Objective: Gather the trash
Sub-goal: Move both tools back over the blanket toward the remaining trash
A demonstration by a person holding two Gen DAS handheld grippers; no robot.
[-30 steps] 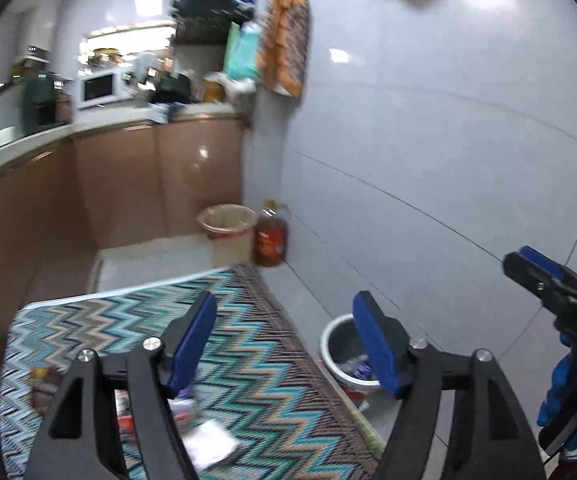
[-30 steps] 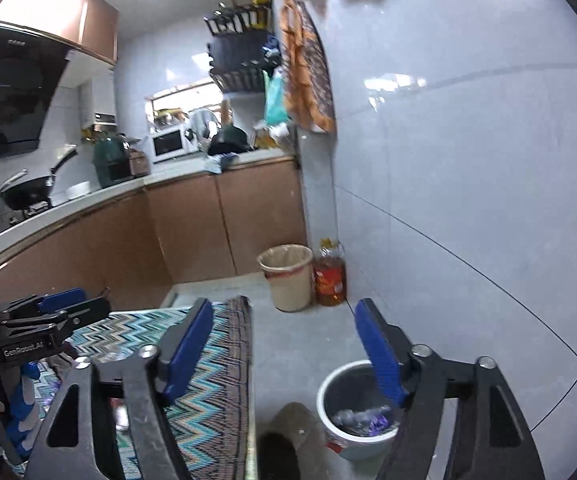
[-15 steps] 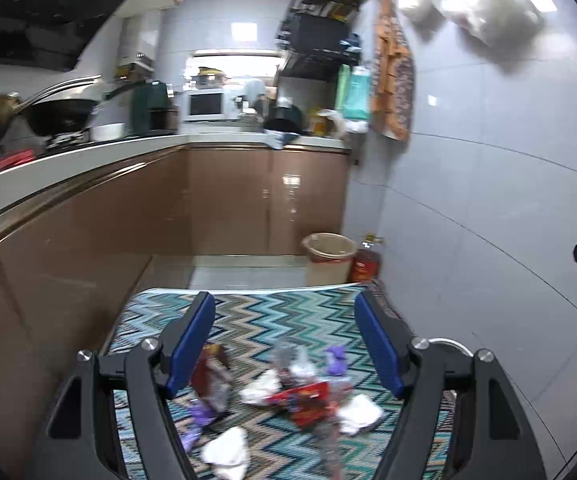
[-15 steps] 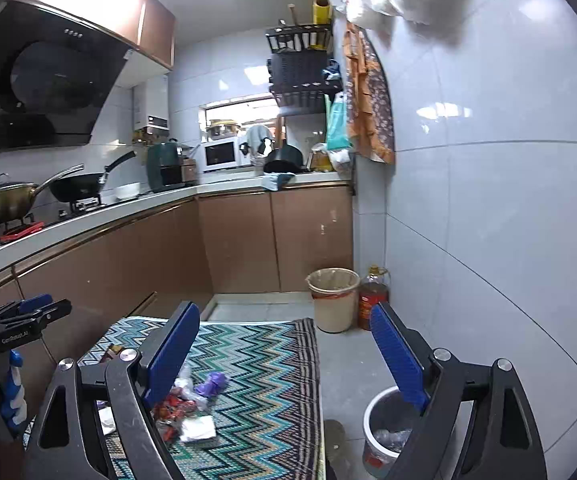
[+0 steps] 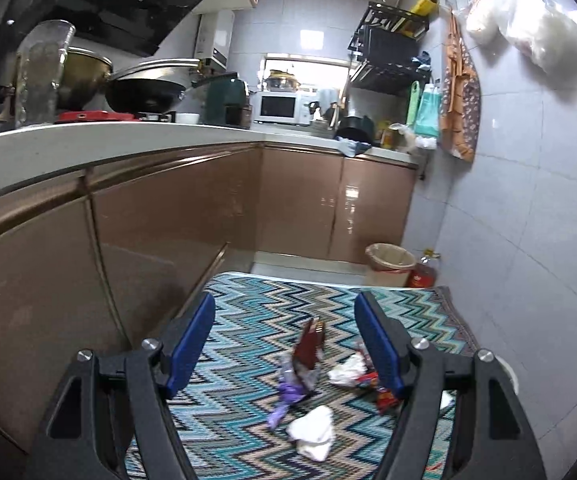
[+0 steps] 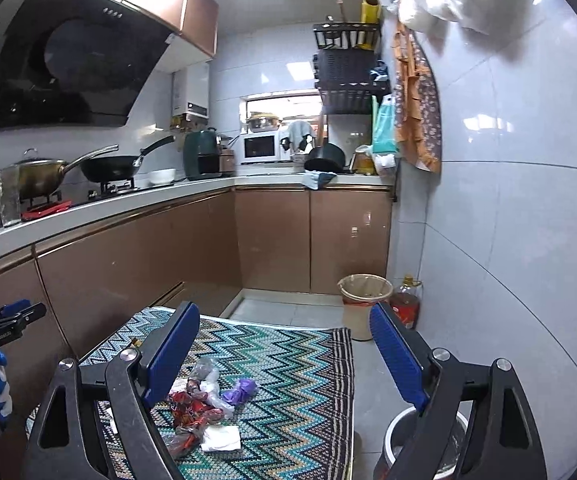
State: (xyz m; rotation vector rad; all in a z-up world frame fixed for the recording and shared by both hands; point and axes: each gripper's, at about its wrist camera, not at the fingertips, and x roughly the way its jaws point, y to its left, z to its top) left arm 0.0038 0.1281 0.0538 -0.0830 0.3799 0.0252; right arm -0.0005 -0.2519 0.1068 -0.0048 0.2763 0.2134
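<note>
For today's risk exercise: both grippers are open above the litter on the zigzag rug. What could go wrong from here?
1. The wrappers, white tissue and purple scrap lie bunched together, so the left gripper may pinch several or fray the rug.
2. The grey bin sits off the rug beside the right gripper; light scraps could drop on the way.

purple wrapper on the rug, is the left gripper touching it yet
Apart. The left wrist view shows the purple wrapper lying on the rug, beyond the open left gripper.

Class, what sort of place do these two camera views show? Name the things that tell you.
A home kitchen, most likely: a black wok on a gas hob, a white microwave on the counter, and brown cabinets beneath.
</note>
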